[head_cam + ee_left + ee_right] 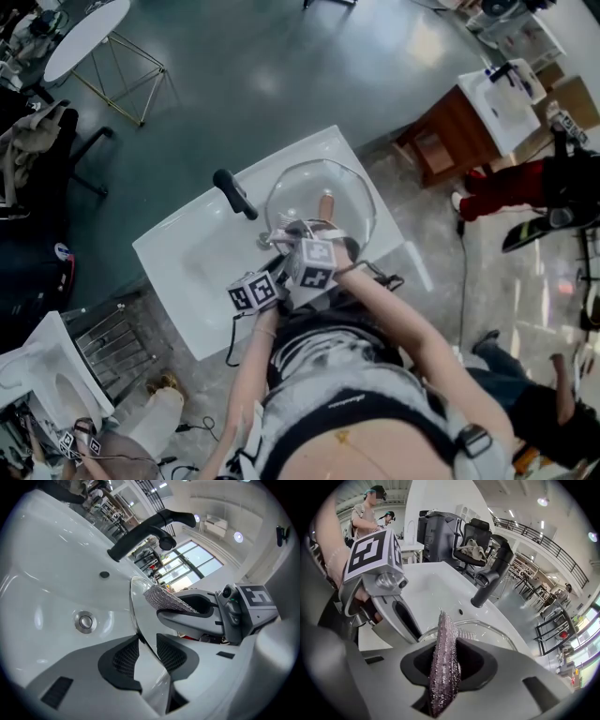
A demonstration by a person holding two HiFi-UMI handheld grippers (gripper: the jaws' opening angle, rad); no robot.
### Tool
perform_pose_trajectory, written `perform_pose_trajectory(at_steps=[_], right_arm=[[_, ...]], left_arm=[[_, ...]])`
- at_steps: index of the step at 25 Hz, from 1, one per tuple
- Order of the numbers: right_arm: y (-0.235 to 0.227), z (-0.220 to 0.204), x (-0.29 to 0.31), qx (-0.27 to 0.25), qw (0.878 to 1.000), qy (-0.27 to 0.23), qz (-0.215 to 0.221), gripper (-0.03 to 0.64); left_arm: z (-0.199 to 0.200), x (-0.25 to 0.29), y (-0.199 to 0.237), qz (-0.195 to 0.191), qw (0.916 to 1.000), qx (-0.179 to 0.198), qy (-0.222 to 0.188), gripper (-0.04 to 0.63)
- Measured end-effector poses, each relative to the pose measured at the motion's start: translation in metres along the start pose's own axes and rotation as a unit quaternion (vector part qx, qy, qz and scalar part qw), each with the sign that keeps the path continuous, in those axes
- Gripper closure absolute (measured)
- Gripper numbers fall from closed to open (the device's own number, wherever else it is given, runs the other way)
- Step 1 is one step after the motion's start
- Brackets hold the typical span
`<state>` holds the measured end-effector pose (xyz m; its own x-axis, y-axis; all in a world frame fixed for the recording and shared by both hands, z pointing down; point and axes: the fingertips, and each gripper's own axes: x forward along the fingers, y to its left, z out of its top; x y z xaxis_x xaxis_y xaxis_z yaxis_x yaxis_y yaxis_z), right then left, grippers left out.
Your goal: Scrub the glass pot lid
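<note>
You are clamping the glass pot lid [140,616] by its rim in your left gripper [147,656], over the sink [187,253]; your right gripper [445,667] is pinching a scouring pad [443,639] at its edge; scrubbing is seemingly proceeding, unfinished.

Looking down on a white sink [187,253] with a black faucet [234,193] and steel drain [85,621]; up left, a round white table [84,33]; off right, a wooden cabinet [448,141].

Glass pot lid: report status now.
Left gripper shut on glass lid rim. Right gripper shut on scrub pad, pad against lid. Lid over sink, faucet close beside.
</note>
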<state>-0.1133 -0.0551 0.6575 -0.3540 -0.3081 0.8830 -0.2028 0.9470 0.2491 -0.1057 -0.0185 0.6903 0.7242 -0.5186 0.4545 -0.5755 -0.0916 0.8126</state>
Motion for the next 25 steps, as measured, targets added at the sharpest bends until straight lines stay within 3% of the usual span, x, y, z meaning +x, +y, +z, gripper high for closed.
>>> perform_pose_trajectory(at_steps=[9, 25], right_arm=[[0.015, -0.026, -0.013, -0.013, 0.999, -0.028, 0.007, 0.525], [0.011, -0.064, -0.037, 0.029, 0.997, -0.067, 0.007, 0.525]], left_arm=[[0.0, -0.001, 0.005, 0.009, 1.0, 0.003, -0.002, 0.477], [-0.001, -0.003, 0.001, 0.031, 0.9994, 0.013, -0.009, 0.48]])
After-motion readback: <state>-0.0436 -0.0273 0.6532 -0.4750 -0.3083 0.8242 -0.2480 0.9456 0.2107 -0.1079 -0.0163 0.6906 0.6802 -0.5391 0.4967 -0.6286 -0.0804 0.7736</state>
